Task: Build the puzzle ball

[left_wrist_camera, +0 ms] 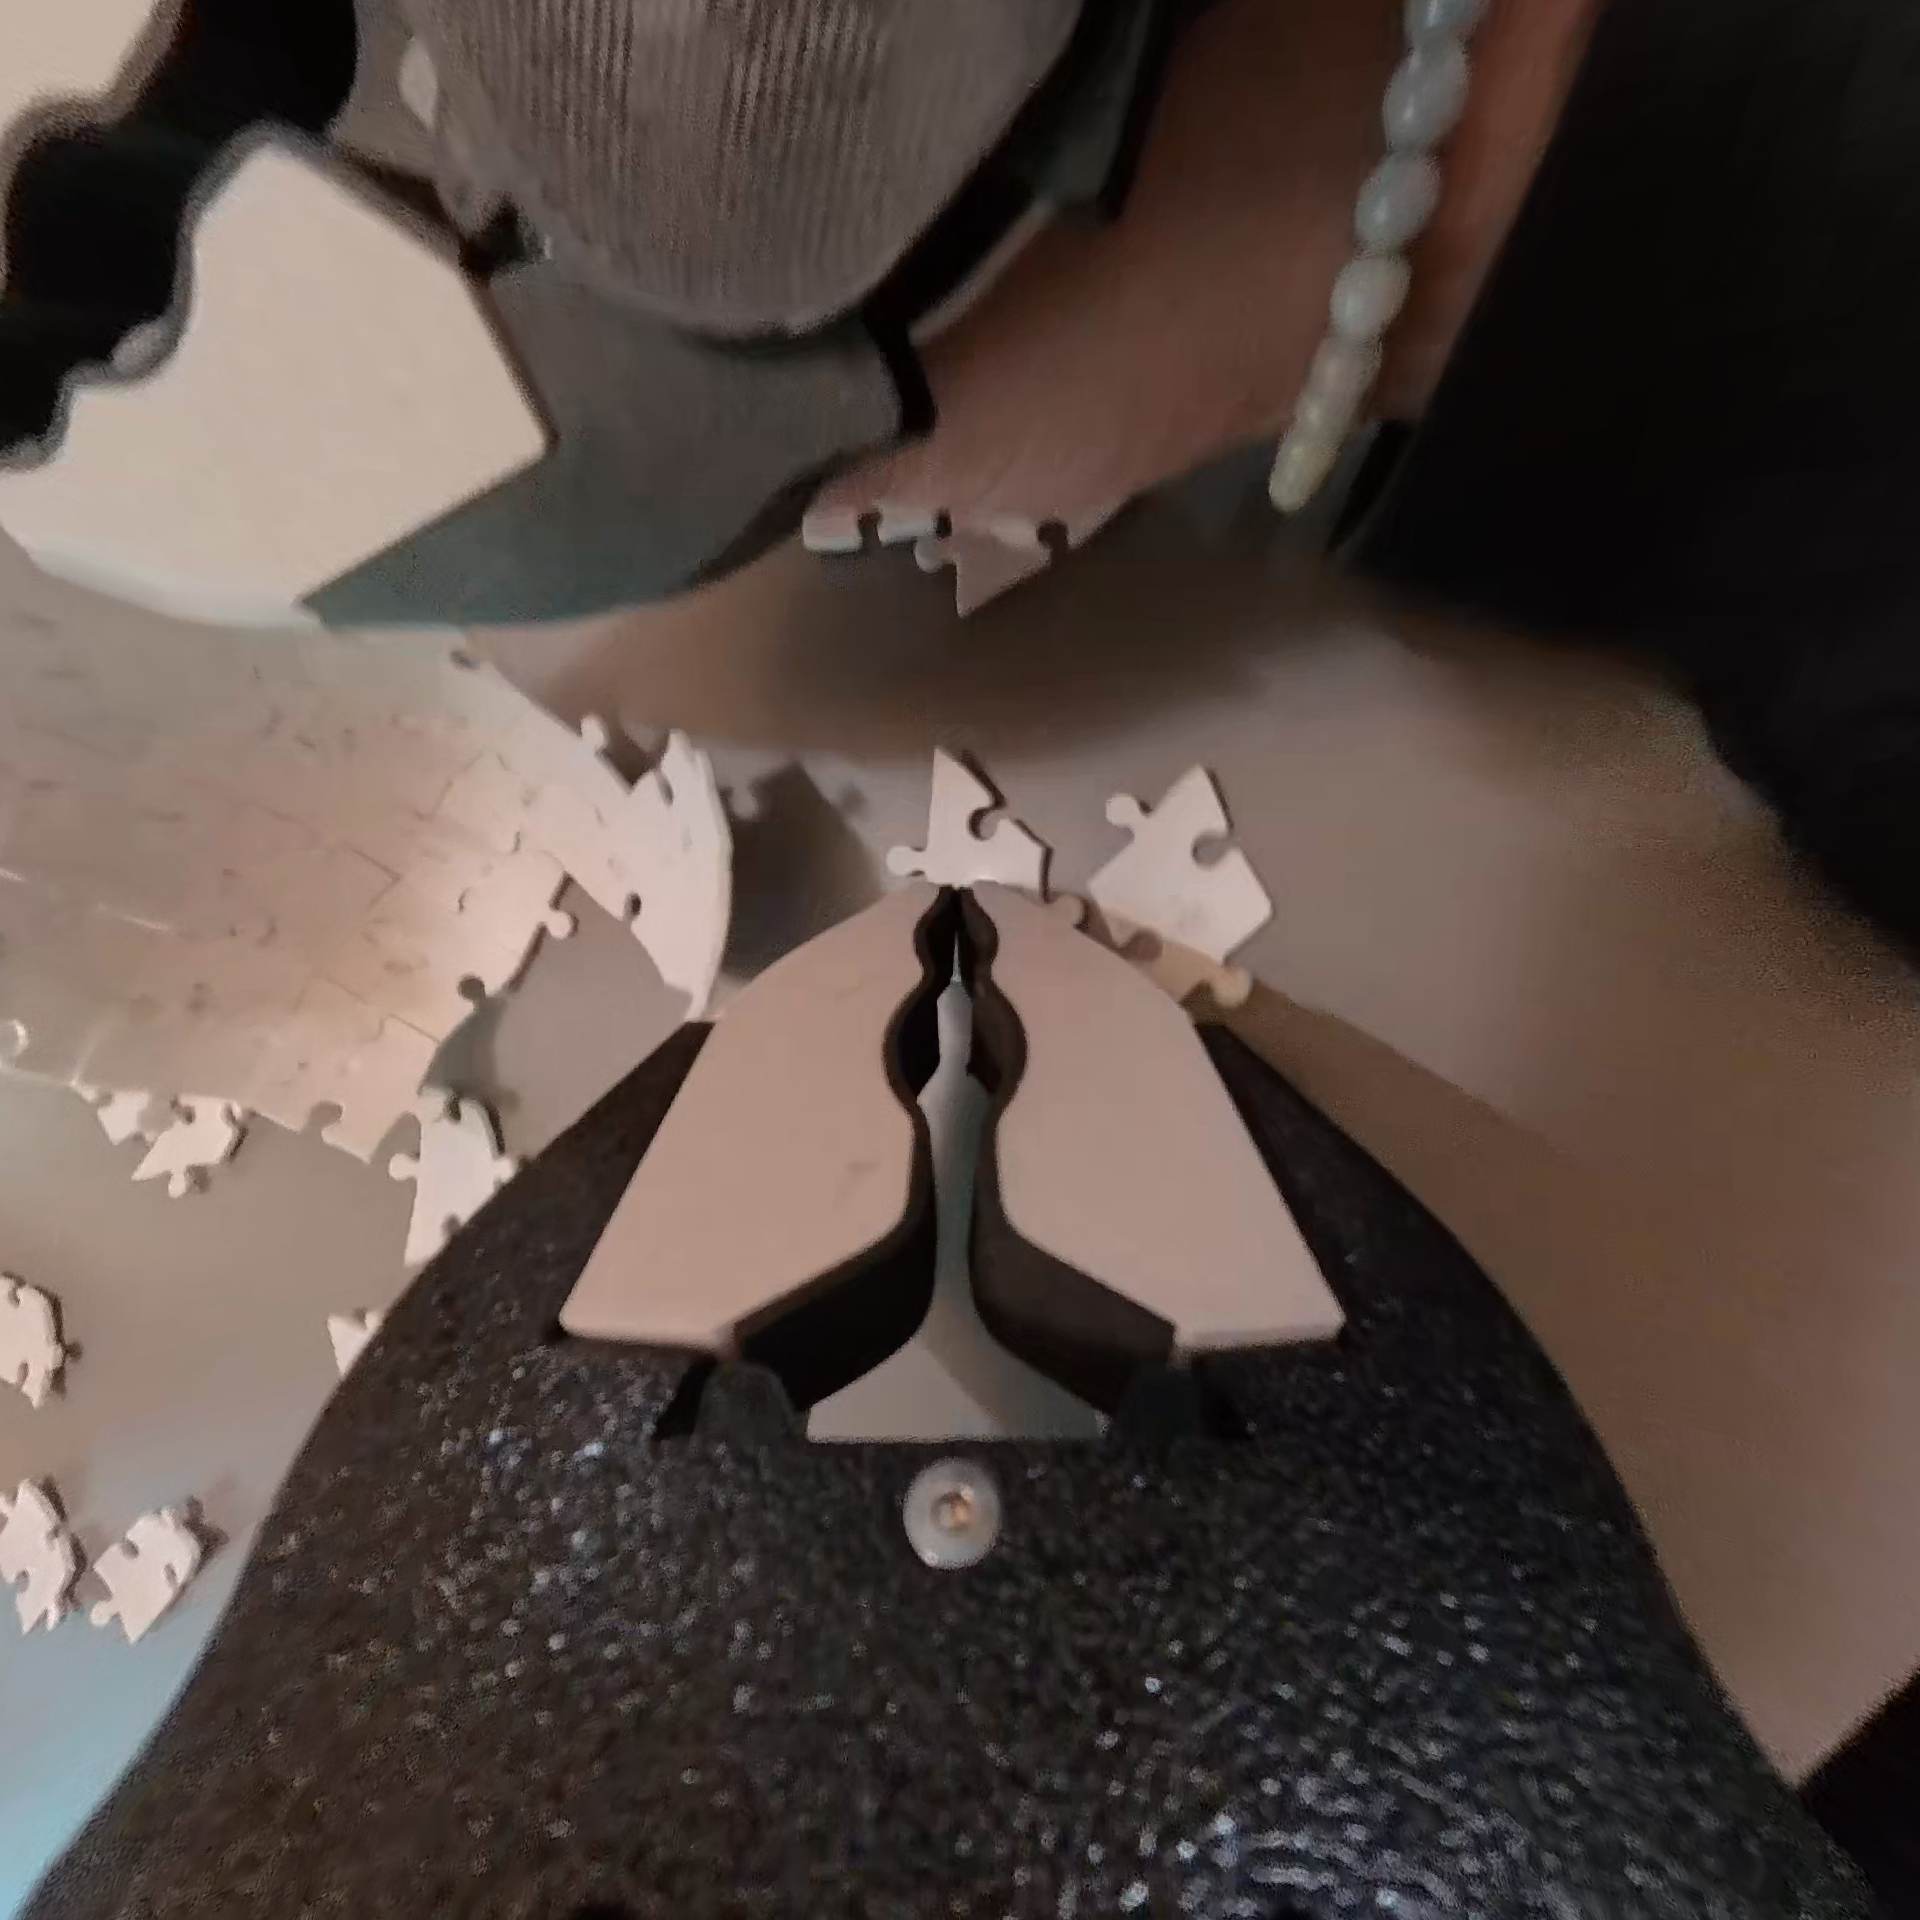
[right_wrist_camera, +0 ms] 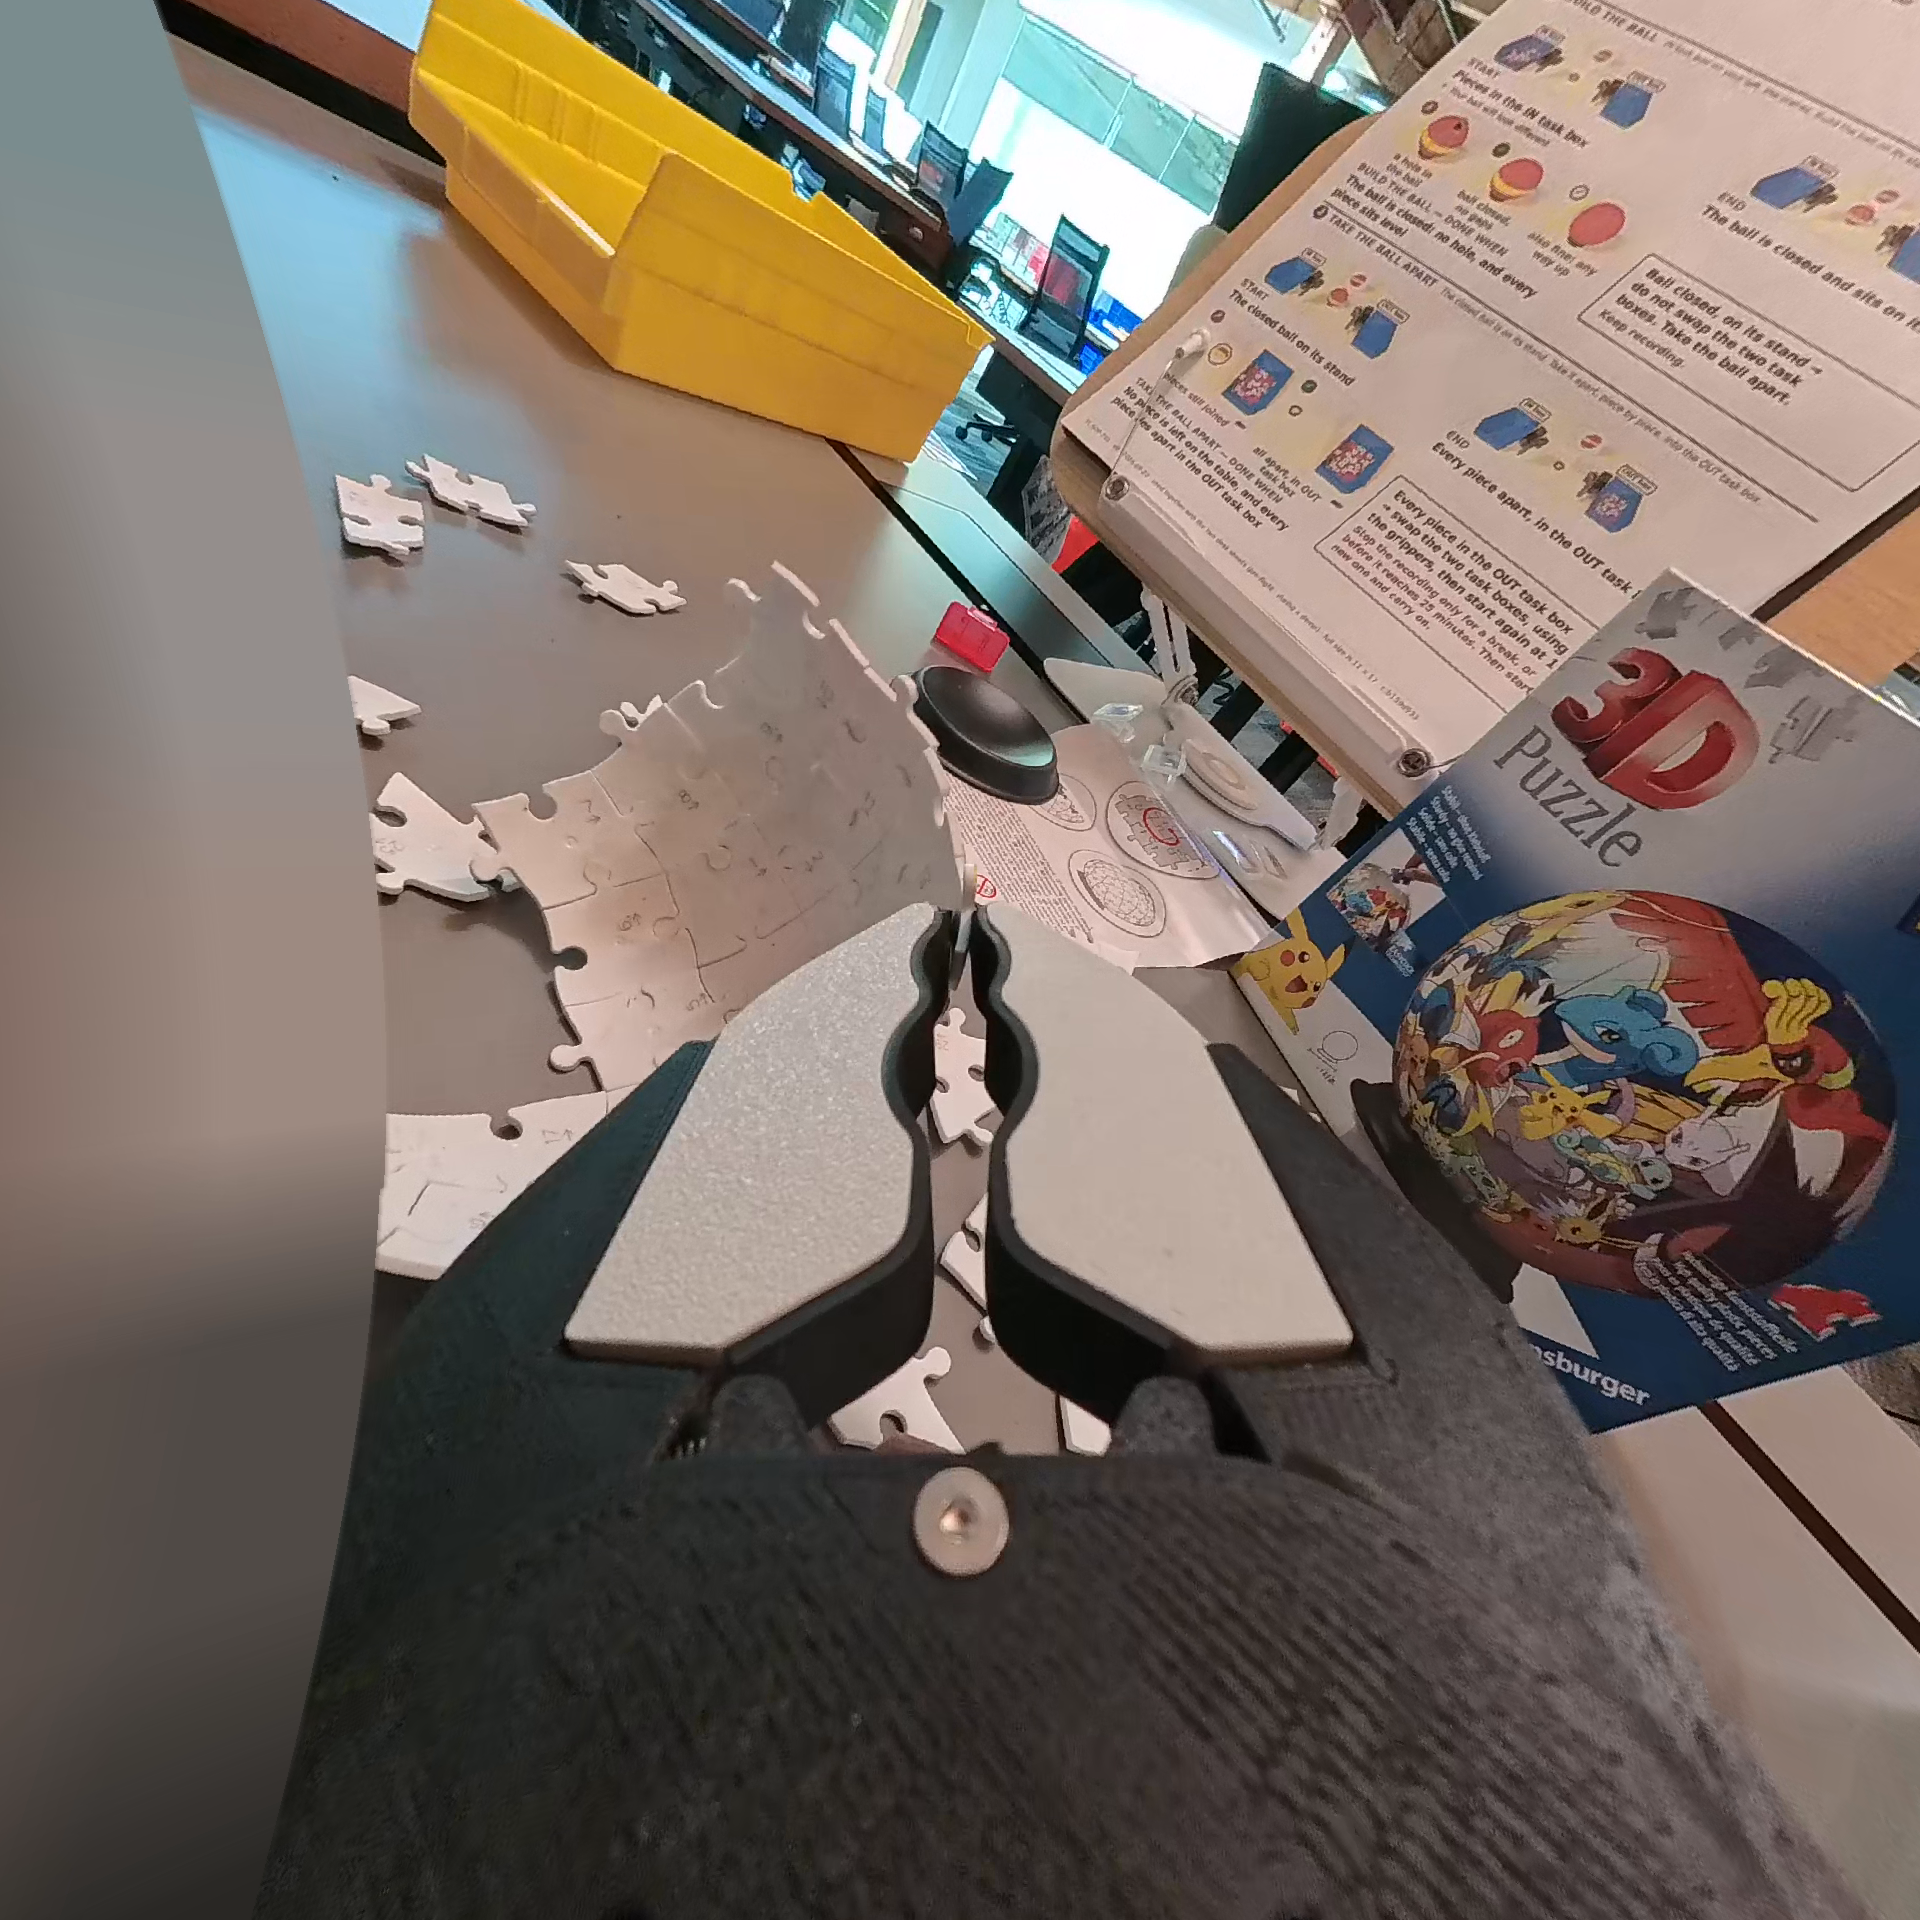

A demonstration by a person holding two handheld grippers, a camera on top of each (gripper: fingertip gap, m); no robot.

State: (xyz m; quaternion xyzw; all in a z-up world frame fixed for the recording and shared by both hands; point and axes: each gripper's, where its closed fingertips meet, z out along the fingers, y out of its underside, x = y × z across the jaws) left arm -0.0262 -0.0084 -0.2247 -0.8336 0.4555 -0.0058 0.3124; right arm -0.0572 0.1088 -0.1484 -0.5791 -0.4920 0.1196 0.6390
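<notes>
A white, partly joined curved shell of the puzzle ball (right_wrist_camera: 748, 831) lies on the grey table, and its far edge stands up. My right gripper (right_wrist_camera: 961, 920) is shut on that raised edge. The shell also shows at the left of the left wrist view (left_wrist_camera: 364, 883). My left gripper (left_wrist_camera: 951, 904) is shut, its tips pinching the near edge of a loose white puzzle piece (left_wrist_camera: 971, 831) on the table. A second loose piece (left_wrist_camera: 1184, 883) lies just right of it. The other gripper (left_wrist_camera: 260, 364) shows blurred at the upper left.
Loose pieces (right_wrist_camera: 384, 514) are scattered over the table. A black ball stand (right_wrist_camera: 987, 727), a paper leaflet (right_wrist_camera: 1101, 852), the puzzle box (right_wrist_camera: 1621, 1039), yellow bins (right_wrist_camera: 707, 260) and an instruction board (right_wrist_camera: 1507, 343) stand beyond. A person's arm with a bead bracelet (left_wrist_camera: 1361, 281) is ahead. My right fingertips sit around 15 cm from my left ones.
</notes>
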